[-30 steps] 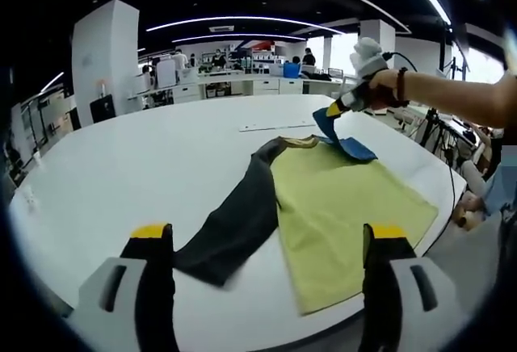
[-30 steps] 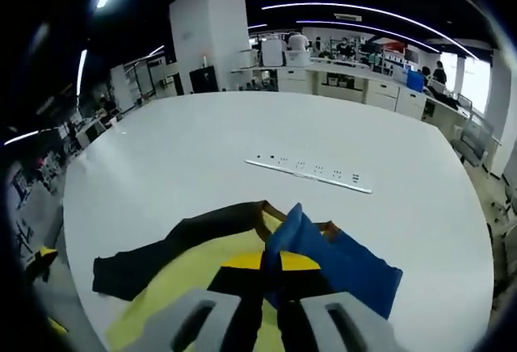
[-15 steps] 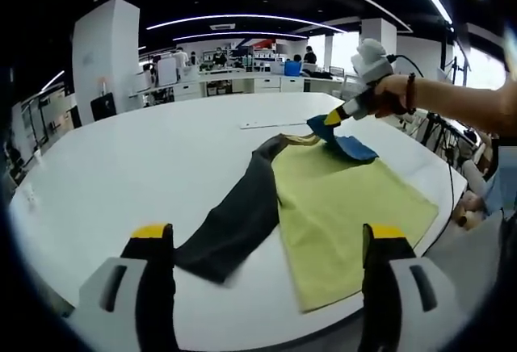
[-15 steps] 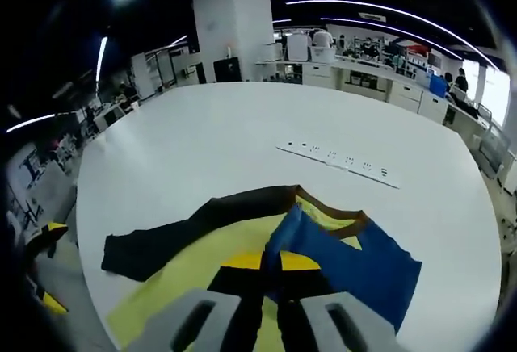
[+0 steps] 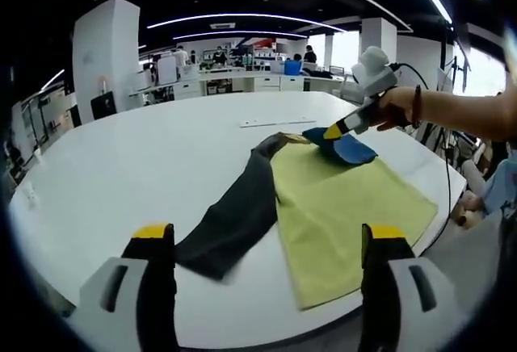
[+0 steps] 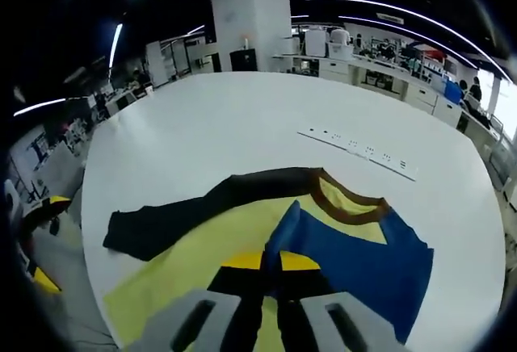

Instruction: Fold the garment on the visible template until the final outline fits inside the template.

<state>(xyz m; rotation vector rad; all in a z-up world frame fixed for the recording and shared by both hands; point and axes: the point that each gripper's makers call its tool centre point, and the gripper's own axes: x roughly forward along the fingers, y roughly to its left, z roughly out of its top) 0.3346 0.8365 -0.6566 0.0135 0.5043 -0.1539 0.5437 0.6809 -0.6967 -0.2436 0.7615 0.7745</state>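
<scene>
White table [image 5: 145, 158] w/ power strip [image 6: 359, 152], lab benches behind; R gripper [image 6: 271, 267] pinching blue sleeve [image 6: 355, 259], L gripper [image 5: 266, 243] agape.

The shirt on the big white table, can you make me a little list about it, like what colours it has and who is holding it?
garment: shirt with a yellow body, spread on the white table
left sleeve: black sleeve, lying flat, stretched outward
other sleeve: blue sleeve, lifted at one edge
collar: brown collar
right gripper: right gripper shut on the blue sleeve, over the yellow body
left gripper: left gripper open, holding nothing, near the table edge
also on table: white power strip, beyond the collar
</scene>
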